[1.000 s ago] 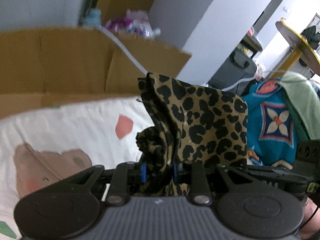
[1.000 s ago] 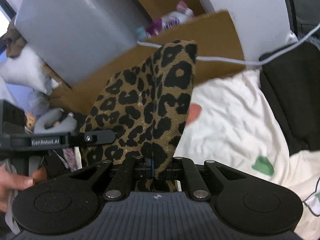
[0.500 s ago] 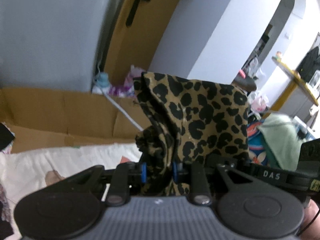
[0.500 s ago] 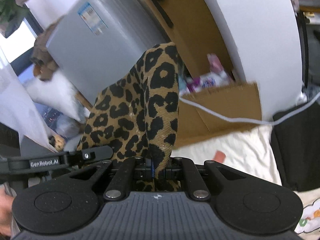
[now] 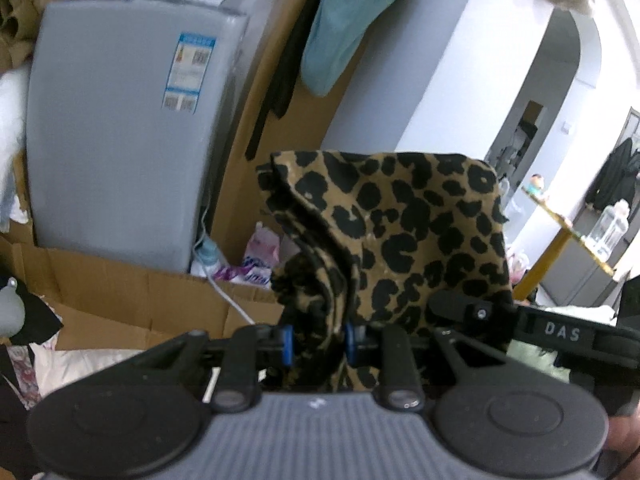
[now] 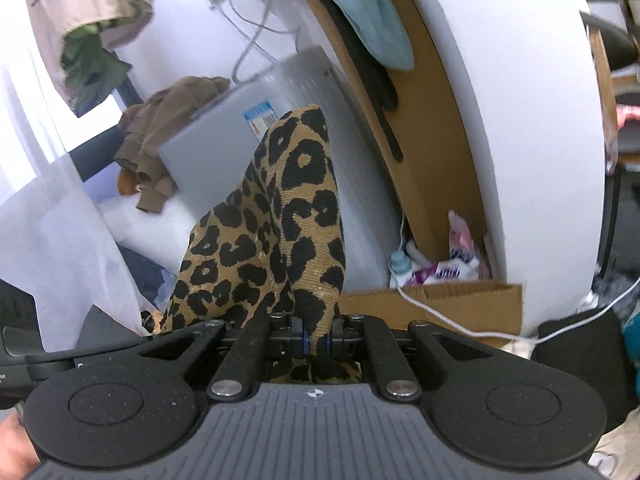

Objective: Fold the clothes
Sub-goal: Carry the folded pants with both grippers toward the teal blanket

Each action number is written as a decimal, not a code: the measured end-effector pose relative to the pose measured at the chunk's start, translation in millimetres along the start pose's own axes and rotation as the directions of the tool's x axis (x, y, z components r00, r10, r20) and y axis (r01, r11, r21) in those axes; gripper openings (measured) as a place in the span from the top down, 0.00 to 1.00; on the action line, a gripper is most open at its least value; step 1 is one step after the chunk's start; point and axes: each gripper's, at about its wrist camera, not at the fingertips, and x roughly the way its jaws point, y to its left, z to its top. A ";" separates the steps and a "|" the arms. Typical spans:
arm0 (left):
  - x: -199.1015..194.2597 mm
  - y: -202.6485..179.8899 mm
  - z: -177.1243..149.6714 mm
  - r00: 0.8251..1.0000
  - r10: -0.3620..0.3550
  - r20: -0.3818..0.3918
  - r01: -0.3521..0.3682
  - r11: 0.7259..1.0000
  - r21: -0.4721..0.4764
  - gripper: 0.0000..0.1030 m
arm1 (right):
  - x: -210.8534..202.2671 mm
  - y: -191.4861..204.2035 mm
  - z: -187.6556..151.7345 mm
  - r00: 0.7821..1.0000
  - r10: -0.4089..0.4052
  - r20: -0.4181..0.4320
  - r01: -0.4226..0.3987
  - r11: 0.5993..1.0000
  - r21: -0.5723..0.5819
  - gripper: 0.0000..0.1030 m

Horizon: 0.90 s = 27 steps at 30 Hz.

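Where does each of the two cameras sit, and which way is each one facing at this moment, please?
Left wrist: sits on the left gripper, looking along its fingers at the leopard-print garment it clamps and a grey appliance; the right gripper enters at right.
Right wrist: sits on the right gripper, facing the same garment; a hand shows at lower left.
Shared: the garment, the appliance, a teal cloth.

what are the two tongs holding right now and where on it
Both grip the leopard-print cloth: left tongs on a bunched edge, right tongs on a folded edge.
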 end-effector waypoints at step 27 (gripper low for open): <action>3.3 -111.4 -48.6 0.973 -0.232 0.022 0.228 0.968 0.099 0.76 | -160.2 -29.1 -8.5 0.963 -0.245 0.112 0.256 0.961 -0.106 0.94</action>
